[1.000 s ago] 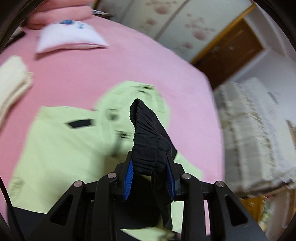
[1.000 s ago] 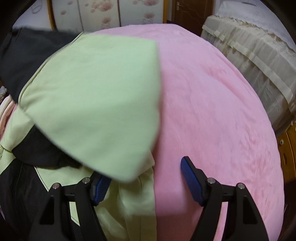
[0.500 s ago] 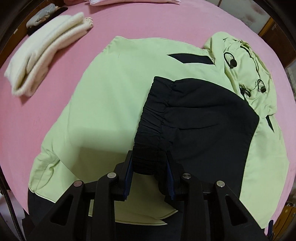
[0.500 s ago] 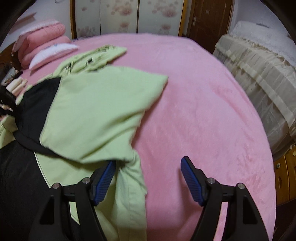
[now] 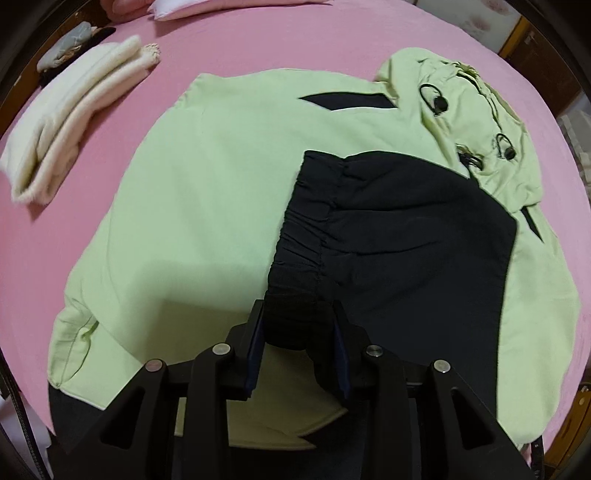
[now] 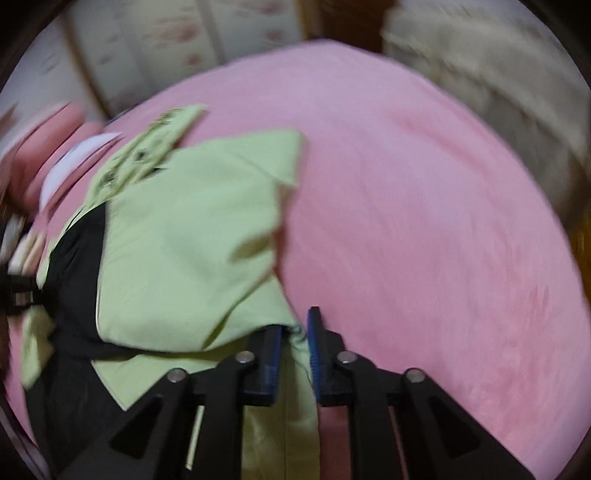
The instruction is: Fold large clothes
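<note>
A: Where's the jacket (image 5: 207, 206)?

B: Flat on the pink bed (image 5: 258, 44), green body spread out, hood (image 5: 461, 122) at the far right. Black sleeve (image 5: 399, 236) is laid across the chest.

A: Left hand-held gripper (image 5: 297, 354)?

B: Jaws about a third apart and easing open, with the black elastic cuff (image 5: 295, 295) bunched between the pads. Looks like it's letting the sleeve go now that it lies where the fold wants it.

A: Right hand-held gripper (image 6: 293, 354)?

B: Blurry view. Jaws closing to a narrow gap over a pinch of green fabric (image 6: 295, 339) at the jacket's edge, pink bed just beside it. Probably grabbing that side to fold it inward next.

A: Anything else?

B: Folded cream towel (image 5: 74, 122) well apart at the left, white pillow (image 5: 221, 7) at the far end. Neither touches the jacket.
</note>
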The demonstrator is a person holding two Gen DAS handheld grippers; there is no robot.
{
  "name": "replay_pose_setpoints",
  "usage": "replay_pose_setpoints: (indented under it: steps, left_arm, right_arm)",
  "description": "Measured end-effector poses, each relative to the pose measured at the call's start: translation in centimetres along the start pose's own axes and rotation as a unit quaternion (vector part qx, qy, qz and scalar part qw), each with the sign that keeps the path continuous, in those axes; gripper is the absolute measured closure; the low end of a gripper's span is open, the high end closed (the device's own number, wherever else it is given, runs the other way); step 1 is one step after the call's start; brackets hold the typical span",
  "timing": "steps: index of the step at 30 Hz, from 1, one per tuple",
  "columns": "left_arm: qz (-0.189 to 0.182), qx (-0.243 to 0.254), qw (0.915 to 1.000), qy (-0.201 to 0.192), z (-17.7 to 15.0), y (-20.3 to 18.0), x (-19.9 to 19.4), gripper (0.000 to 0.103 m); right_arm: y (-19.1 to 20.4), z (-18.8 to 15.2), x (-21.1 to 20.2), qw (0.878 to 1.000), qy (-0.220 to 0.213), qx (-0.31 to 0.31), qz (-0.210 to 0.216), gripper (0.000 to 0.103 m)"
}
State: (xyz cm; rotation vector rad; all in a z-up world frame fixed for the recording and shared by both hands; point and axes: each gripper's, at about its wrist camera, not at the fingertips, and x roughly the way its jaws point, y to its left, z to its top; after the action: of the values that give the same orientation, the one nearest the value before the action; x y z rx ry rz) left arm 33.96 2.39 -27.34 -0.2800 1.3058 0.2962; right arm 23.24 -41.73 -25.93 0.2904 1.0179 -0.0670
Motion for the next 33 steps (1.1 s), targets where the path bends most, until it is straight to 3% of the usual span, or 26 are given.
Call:
replay_pose_setpoints:
  steps: [3, 5, 7, 10, 12, 13, 15, 17, 18, 19, 21, 23, 25, 26, 27, 28, 29, 31, 33]
  left_arm:
    - [0.023, -0.027, 0.9992, -0.019, 0.0, 1.1, -0.7, 0.056]
    - [0.029, -0.045, 0.9981, -0.031, -0.1, 1.8, -1.6, 0.046]
    - [0.044, -0.057, 0.9955, -0.061, -0.6, 2.2, -3.9, 0.046]
    - [0.074, -0.038, 0.9899, -0.115, -1.7, 1.3, -7.4, 0.046]
    - [0.063, -0.009, 0.9892, -0.132, -2.6, -0.2, -9.5, 0.046]
    - [0.050, 0.002, 0.9901, -0.132, -2.4, -1.0, -9.9, 0.046]
    - [-0.014, 0.050, 0.9930, -0.106, -3.4, -3.3, -10.0, 0.046]
    - [-0.058, 0.088, 0.9924, -0.064, -4.2, -5.6, -8.8, 0.046]
    - [-0.070, 0.103, 0.9912, -0.045, -4.6, -7.1, -7.8, 0.054]
    - [-0.074, 0.118, 0.9898, -0.026, -4.8, -8.6, -6.5, 0.070]
    - [-0.071, 0.131, 0.9888, 0.012, -4.9, -10.4, -3.7, 0.082]
    - [-0.031, 0.130, 0.9903, 0.040, -4.7, -10.4, -0.9, 0.084]
    - [-0.002, 0.119, 0.9925, 0.030, -4.2, -8.8, 0.1, 0.091]
    - [-0.010, 0.107, 0.9941, 0.017, -3.8, -7.4, 0.2, 0.091]
    - [0.004, 0.100, 0.9950, -0.001, -3.4, -6.2, 0.1, 0.091]
    - [0.056, 0.105, 0.9927, -0.020, -3.0, -5.1, 0.3, 0.091]
    - [0.086, 0.111, 0.9897, -0.028, -2.7, -4.4, 0.4, 0.091]
    - [0.067, 0.103, 0.9920, -0.029, -1.8, -2.6, 0.7, 0.091]
    - [0.056, 0.071, 0.9957, -0.022, -0.9, -1.8, 0.6, 0.091]
  right_arm:
    - [-0.6, 0.3, -0.4, 0.999, 0.011, 0.046, 0.011, 0.082]
    - [0.0, 0.7, -1.5, 0.999, 0.009, 0.038, -0.002, 0.078]
    - [1.2, 1.1, -3.0, 1.000, -0.003, 0.011, -0.008, 0.078]
    - [4.2, 1.1, -6.5, 0.996, -0.066, -0.059, -0.035, 0.076]
    - [5.2, 1.1, -8.2, 0.993, -0.096, -0.074, -0.019, 0.076]
    - [6.0, 1.3, -8.7, 0.992, -0.106, -0.073, 0.011, 0.076]
    - [7.7, 2.0, -7.9, 0.992, -0.085, -0.064, 0.070, 0.076]
    - [8.9, 2.6, -5.8, 0.989, -0.046, -0.052, 0.127, 0.087]
    - [9.7, 2.9, -4.4, 0.987, -0.024, -0.041, 0.152, 0.094]
    - [10.4, 3.0, -2.2, 0.983, 0.010, -0.017, 0.182, 0.095]
    - [11.4, 2.8, 1.1, 0.978, 0.066, 0.012, 0.199, 0.100]
    - [11.1, 2.5, 3.7, 0.979, 0.097, 0.042, 0.176, 0.100]
    - [8.7, 1.7, 4.5, 0.983, 0.106, 0.065, 0.133, 0.103]
    - [7.1, 1.7, 4.3, 0.983, 0.097, 0.081, 0.132, 0.103]
    - [5.7, 1.7, 3.8, 0.984, 0.084, 0.097, 0.126, 0.103]
    - [3.5, 1.6, 3.1, 0.986, 0.069, 0.114, 0.099, 0.103]
    - [1.3, 1.4, 2.7, 0.987, 0.063, 0.131, 0.074, 0.103]
    - [-2.3, 1.1, 2.1, 0.979, 0.059, 0.179, 0.079, 0.103]
    - [-3.8, 1.0, 1.4, 0.977, 0.046, 0.202, 0.047, 0.103]
